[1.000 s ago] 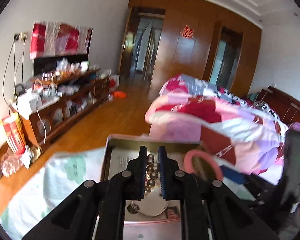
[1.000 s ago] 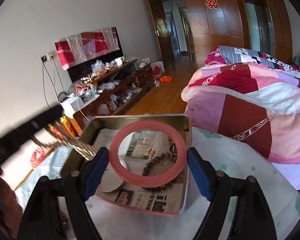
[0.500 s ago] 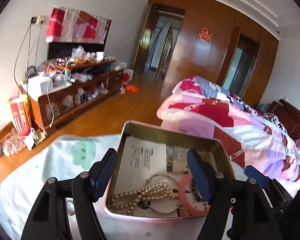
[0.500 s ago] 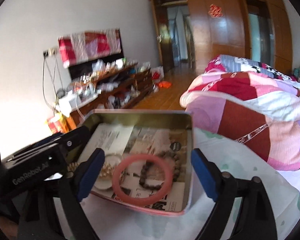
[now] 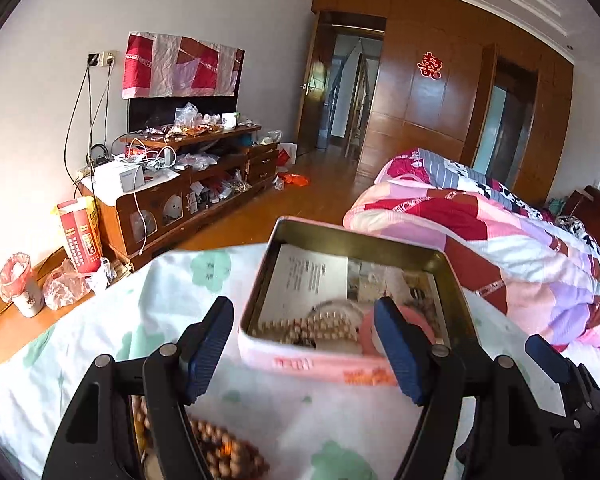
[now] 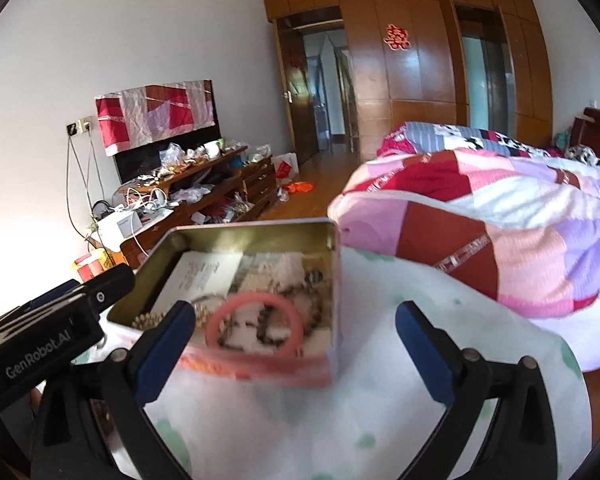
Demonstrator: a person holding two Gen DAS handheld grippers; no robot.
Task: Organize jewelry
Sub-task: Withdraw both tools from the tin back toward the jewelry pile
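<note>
- Left gripper [image 5: 304, 350]: fingers spread wide with nothing between them, held low over the surface [image 5: 100, 320], which is draped in a white cloth with pale green prints.
- Right gripper [image 6: 296, 354]: fingers likewise spread wide and holding nothing; in the right wrist view the body of the other gripper enters at 9 o'clock.
- Tin box [image 5: 454, 292]: open, pink-sided with a gold-toned inner wall, resting on the cloth just beyond both pairs of fingers, at about 12 o'clock from each; its floor is lined with printed paper.
- Pearl necklace [image 5: 308, 326]: heaped inside the tin against the near wall, toward 9 o'clock of its interior.
- Pink bangle [image 6: 254, 326]: lying flat inside the tin near the front wall, toward 3 o'clock of the pearls.
- Dark bead bracelet [image 6: 272, 320]: inside the tin, partly under the bangle; blurred.
- Brown wooden beads [image 5: 220, 448]: on the surface outside the tin, at 7 o'clock of the left wrist view, partly hidden behind the left finger.
- Patchwork quilt [image 5: 480, 220]: piled on the bed at 2 o'clock, beyond the tin.
</note>
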